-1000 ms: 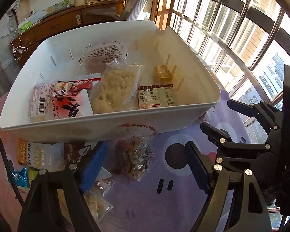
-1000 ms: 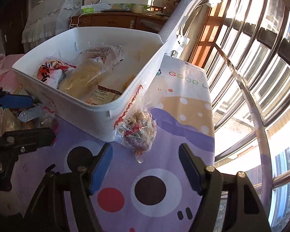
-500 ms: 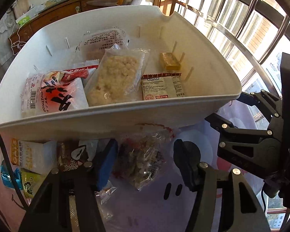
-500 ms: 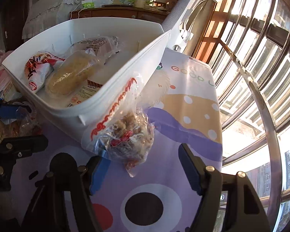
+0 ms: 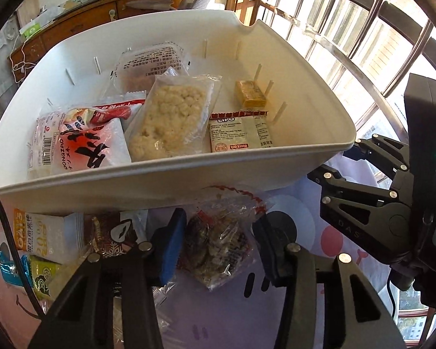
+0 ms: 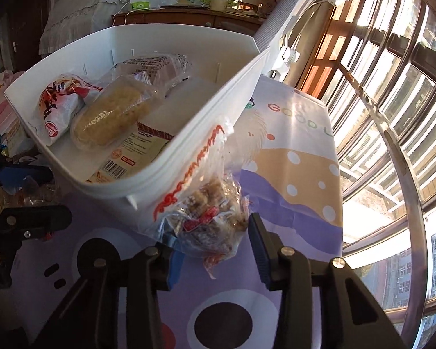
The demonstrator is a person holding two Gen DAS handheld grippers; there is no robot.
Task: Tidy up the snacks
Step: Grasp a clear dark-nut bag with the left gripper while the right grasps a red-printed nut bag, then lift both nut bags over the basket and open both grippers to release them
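Both tongs [image 5: 219, 244] [image 6: 215, 251] astride snack bag [image 6: 209, 218], unclamped

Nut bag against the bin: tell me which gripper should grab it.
Left, narrowly. The nut bag lies centred inside the left gripper's open jaws, blue pad beside it. The right gripper straddles it too, but sits out by the bin's corner.

- Barred window [image 6: 392, 93] fills the right side — strong sun thru it
- Wood cabinet [image 5: 81, 20] at the back w/ clutter on top
- Lace curtain [image 6: 72, 14] far left
- Grey hose [image 6: 287, 8] by the window
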